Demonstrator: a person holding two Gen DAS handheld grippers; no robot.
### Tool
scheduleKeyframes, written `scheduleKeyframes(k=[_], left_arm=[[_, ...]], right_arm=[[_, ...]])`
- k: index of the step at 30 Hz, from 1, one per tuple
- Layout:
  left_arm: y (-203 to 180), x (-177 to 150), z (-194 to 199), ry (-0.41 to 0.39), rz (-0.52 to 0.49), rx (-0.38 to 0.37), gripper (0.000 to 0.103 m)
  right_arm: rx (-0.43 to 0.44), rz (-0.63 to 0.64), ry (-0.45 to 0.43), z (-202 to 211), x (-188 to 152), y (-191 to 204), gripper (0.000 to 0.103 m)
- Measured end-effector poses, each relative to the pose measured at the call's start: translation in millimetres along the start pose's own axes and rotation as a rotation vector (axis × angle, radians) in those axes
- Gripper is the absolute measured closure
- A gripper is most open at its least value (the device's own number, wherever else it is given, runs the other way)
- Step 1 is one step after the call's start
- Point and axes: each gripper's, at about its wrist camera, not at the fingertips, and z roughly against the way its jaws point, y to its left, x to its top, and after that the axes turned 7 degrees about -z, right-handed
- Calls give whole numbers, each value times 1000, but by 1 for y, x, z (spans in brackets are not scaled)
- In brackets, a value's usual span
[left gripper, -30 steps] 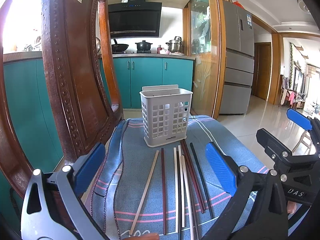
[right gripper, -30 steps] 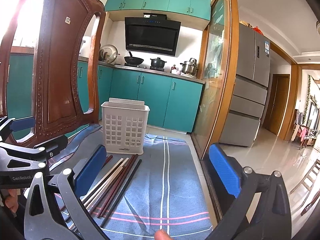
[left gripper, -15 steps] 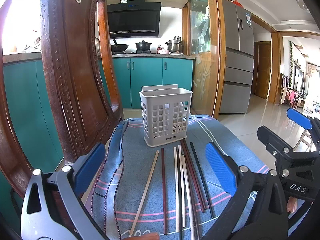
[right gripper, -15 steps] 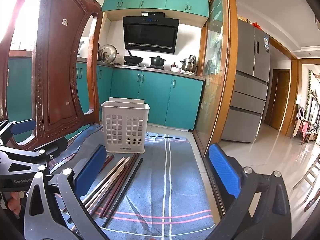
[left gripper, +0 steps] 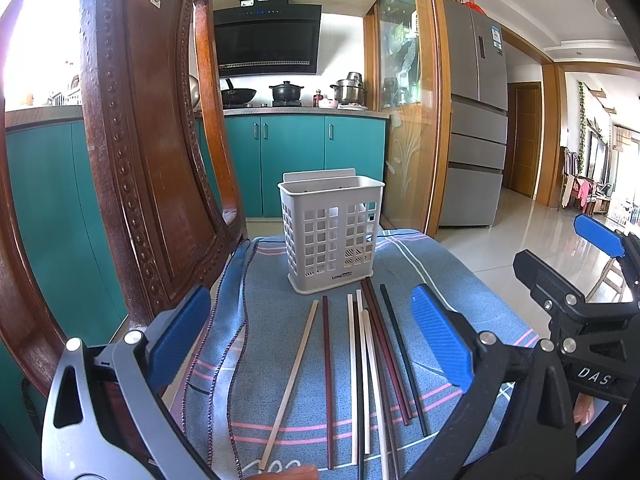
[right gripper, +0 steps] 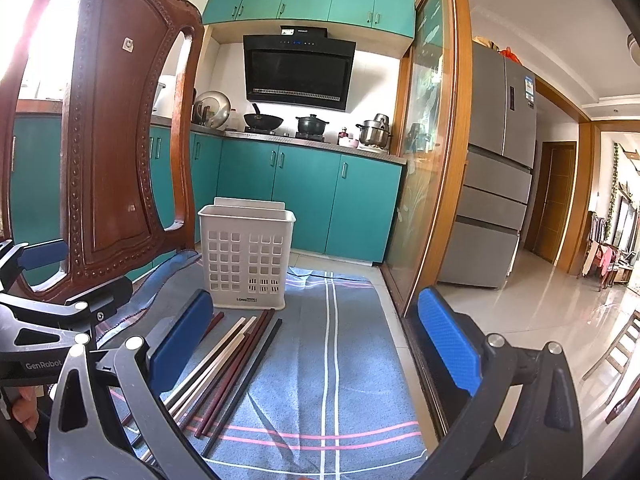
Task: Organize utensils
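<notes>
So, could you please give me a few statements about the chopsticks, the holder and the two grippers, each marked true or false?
1. The white holder stands upright on the blue cloth. True.
2. Several chopsticks already stand in the holder. False: they all lie flat on the cloth, in front of it.
3. The left gripper is open and holds nothing. True.
4. The right gripper is clamped on a dark chopstick. False: it is open and holds nothing.

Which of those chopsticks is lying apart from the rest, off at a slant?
The pale beige chopstick farthest left on the blue cloth. It angles away from the others, which run close together toward the white basket.
</notes>
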Motion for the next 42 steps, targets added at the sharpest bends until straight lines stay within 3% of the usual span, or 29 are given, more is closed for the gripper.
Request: scheduleKeyframes(k=[42], left_arm=[[1, -1, 0, 7, -9, 1, 3]], right_arm=[[-15, 2, -12, 1, 1, -2, 2]])
